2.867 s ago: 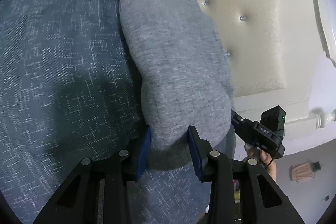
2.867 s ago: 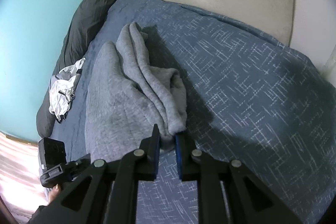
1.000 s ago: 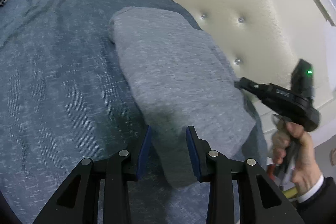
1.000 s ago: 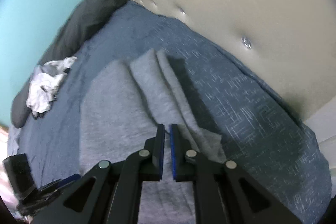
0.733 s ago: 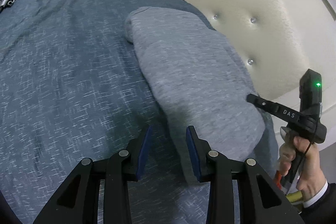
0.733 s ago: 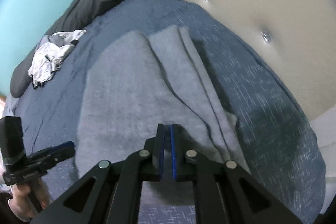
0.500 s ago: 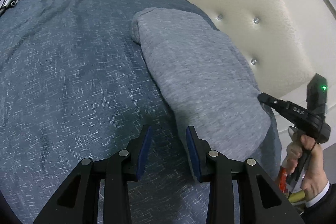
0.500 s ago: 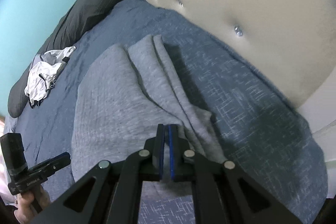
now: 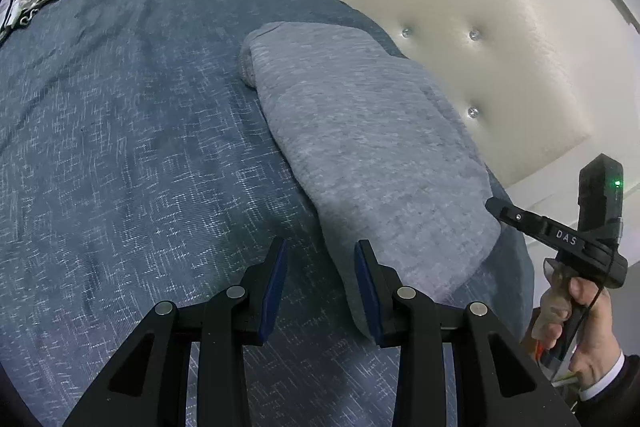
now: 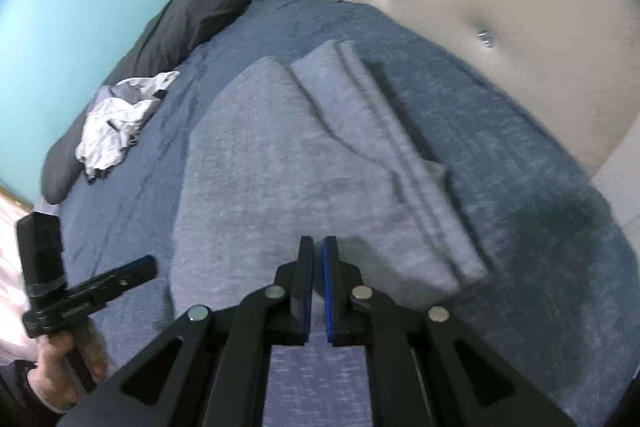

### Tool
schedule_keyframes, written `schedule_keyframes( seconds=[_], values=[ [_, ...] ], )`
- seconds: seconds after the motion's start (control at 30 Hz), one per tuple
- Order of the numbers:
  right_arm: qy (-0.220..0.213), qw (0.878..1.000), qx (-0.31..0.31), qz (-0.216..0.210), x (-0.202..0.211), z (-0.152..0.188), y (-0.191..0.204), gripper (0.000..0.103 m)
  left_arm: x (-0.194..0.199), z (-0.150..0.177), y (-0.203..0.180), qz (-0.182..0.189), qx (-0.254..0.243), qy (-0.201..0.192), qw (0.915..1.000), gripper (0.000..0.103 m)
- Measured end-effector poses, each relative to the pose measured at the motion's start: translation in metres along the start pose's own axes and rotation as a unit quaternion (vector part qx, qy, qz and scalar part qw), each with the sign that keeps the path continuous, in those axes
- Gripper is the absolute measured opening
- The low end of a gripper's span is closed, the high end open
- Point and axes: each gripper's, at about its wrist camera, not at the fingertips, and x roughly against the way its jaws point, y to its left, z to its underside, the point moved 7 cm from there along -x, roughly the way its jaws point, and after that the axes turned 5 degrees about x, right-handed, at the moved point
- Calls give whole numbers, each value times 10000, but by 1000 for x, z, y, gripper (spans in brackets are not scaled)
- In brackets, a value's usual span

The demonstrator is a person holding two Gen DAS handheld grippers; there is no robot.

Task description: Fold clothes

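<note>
- The folded grey knit garment [image 9: 360, 147] lies as a long flat bundle on the dark blue woven bedspread [image 9: 120, 147], running from about six toward twelve o'clock in the left wrist view, near the cream tufted headboard [image 9: 460, 27].
- In the right wrist view its stacked edges [image 10: 420, 179] show at about two o'clock from the fingertips; the layers look roughly aligned.
- The left gripper [image 9: 320, 275] is part spread, nothing between the pads; the garment's near end sits just beside its right finger.
- The right gripper [image 10: 318, 267] is pressed together and empty, hovering over the garment's near end.
- Judged step: tidying or a final fold. Done well, it means pinching all layers at both near corners together and lifting evenly.
- A crumpled white-and-grey garment [image 10: 116, 123] waits at ten o'clock, well apart, beside a dark pillow [image 10: 192, 15].
</note>
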Motion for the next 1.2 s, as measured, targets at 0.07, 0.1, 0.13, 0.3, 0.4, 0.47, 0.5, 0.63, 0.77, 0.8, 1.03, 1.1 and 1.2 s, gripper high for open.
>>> schedule_keyframes(
  seconds=[0.07, 0.1, 0.13, 0.3, 0.4, 0.47, 0.5, 0.63, 0.77, 0.8, 1.03, 1.1, 1.2],
  values=[
    [-53, 9999, -106, 53, 5, 0, -5, 3, 1, 0, -1, 6, -10, -7, 10000, 37],
    [-101, 9998, -126, 78, 8, 0, -6, 3, 2, 1, -1, 6, -12, -10, 10000, 37],
    [-142, 9998, -124, 37, 10, 1, -5, 3, 2, 1, -2, 5, -16, -9, 10000, 37],
    [-21, 9998, -35, 200, 4, 12, -11, 3, 3, 4, -4, 10, -44, 11, 10000, 37],
    [19, 9991, -318, 283, -1, 25, -31, 3, 7, 5, -1, -9, -73, 2, 10000, 37],
    [-7, 9984, -479, 314, -2, 31, -41, 2, 10, 5, 3, -37, -72, -15, 10000, 37],
    [-10, 9981, -508, 346, -1, 32, -44, 2, 12, 4, 5, -46, -64, -24, 10000, 37],
    [-73, 9971, -578, 495, 5, 32, -49, 2, 19, 3, 11, -88, -57, -58, 9999, 37],
    [-166, 9964, -548, 630, 14, 27, -45, 2, 31, 1, 16, -154, -74, -120, 9998, 37],
    [-191, 9964, -546, 628, 16, 26, -43, 2, 33, 1, 18, -166, -63, -130, 9998, 37],
    [-304, 9971, -437, 538, 27, 18, -15, 2, 57, -3, 26, -210, -46, -229, 9995, 37],
    [-327, 9973, -410, 521, 31, 16, -9, 2, 63, -4, 28, -215, -38, -257, 9994, 37],
    [-358, 9976, -358, 476, 33, 15, 6, 2, 73, -5, 32, -230, -36, -311, 9992, 37]
  ],
)
